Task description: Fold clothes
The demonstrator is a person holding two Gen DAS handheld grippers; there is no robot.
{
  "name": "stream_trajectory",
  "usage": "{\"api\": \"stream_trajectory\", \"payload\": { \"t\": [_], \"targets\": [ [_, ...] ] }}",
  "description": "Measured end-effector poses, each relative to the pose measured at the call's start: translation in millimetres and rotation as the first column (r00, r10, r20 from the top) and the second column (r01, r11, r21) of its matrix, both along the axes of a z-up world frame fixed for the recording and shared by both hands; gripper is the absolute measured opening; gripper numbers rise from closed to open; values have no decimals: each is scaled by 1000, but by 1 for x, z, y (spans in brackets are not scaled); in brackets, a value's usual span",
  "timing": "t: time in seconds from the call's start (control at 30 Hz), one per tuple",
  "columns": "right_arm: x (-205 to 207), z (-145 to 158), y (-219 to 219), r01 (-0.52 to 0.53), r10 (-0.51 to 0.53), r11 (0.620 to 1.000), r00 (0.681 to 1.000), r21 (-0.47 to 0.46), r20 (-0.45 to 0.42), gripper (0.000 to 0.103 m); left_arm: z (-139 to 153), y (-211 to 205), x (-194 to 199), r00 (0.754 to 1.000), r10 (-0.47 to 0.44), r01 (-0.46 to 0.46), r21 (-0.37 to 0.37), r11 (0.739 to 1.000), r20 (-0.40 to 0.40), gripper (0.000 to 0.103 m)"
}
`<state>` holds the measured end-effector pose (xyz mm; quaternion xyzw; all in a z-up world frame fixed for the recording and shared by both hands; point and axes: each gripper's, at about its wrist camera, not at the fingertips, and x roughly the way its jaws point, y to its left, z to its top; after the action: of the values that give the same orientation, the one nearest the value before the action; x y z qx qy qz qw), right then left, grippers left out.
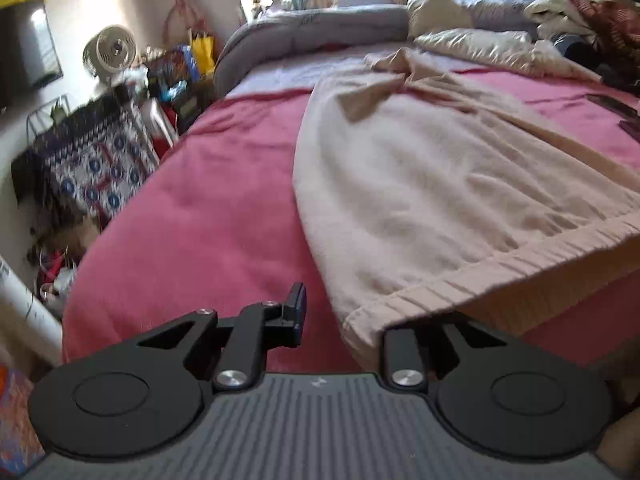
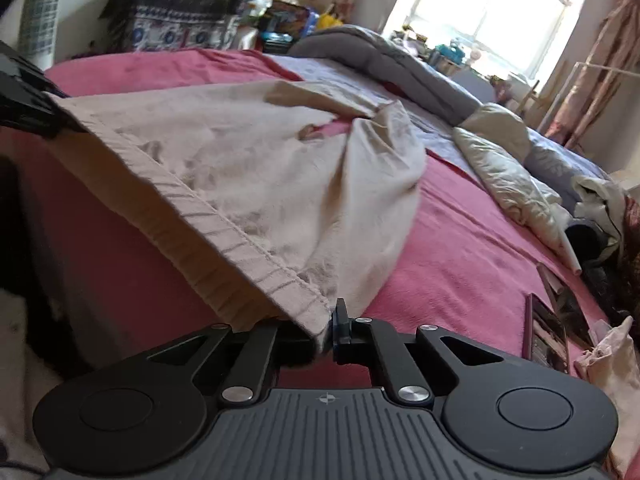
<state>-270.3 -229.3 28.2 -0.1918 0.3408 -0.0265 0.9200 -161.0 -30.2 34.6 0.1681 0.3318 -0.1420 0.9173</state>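
Pink bedspread (image 1: pixel 208 200) spans the bed. Ahead of both grippers lies the beige garment (image 1: pixel 420 176), its ribbed hem (image 2: pixel 224 220) lifted and stretched between them. Left gripper (image 1: pixel 344 320) and right gripper (image 2: pixel 326 326) are each clamped on a hem corner. Judged step: carrying the hem forward over the body; this needs both corners level. Right of the right gripper, a phone (image 2: pixel 548 336) lies clear.

the beige garment (image 1: pixel 432 184) is looking like soft matt cloth with a ribbed hem; the pink bedspread (image 1: pixel 208 200) is appearing fuzzy; the right gripper (image 2: pixel 326 330) is showing matt black plastic with shiny metal rivets.
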Motion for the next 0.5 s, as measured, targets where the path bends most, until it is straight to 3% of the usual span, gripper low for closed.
{"api": "stream_trajectory", "payload": {
  "t": [0.07, 0.2, 0.27, 0.33, 0.5],
  "targets": [
    [-5, -5, 5, -8, 8, 1000, 1000, -26, 2, 24, -5, 4, -2, 1000, 11, -11, 1, 1000, 5, 39],
    [-10, -17, 2, -28, 27, 999, 999, -36, -19, 28, -10, 3, -3, 1000, 10, -11, 19, 1000, 24, 40],
    [-15, -20, 1, -44, 44, 999, 999, -29, -26, 35, -10, 5, -4, 1000, 9, -9, 18, 1000, 27, 40],
    [-15, -14, -8, -38, 39, 998, 999, 45, -18, 46, -10, 9, -5, 1000, 14, -14, 4, 1000, 21, 42],
    [-12, 4, -32, -17, 16, 967, 1000, 253, 4, 49, -9, 15, -7, 1000, 26, -26, -6, 1000, 17, 46]
  ]
}}
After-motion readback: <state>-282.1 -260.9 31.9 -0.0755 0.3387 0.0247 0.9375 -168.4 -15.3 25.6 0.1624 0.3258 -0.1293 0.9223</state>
